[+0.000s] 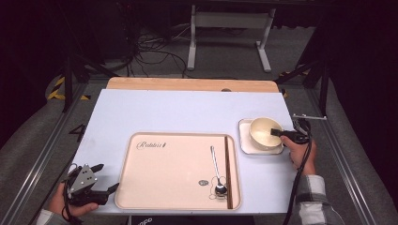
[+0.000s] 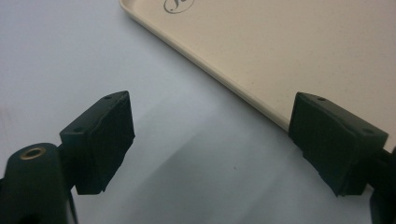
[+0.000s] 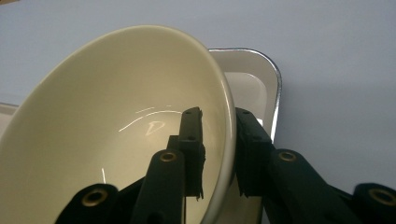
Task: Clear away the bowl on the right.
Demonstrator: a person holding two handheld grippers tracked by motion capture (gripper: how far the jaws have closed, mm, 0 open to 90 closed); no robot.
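The cream bowl (image 1: 265, 133) sits in a small white dish (image 1: 246, 145) on the right side of the worktop (image 1: 187, 112), just beside the beige tray (image 1: 164, 173). It looks like glazed ceramic or hard melamine: stiff, smooth and likely slippery, probably with some weight and liable to chip if knocked against the dish. The rim is the only practical hold, and that is where the right tongs (image 3: 219, 140) are: one jaw reaches inside the bowl and the other stands outside, with the wall on the person's side between them. The jaws are drawn in close on the rim and seem to be pinching it, though a thin gap at the inner pad cannot be ruled out. A one-sided rim hold will probably let the bowl tilt, so I would lift it slowly. The left tongs (image 1: 101, 180) rest well apart from the bowl, at the tray's near left corner, with jaws wide apart and nothing between them. A spoon (image 1: 217, 171) and a dark stick (image 1: 228, 171) lie on the tray.
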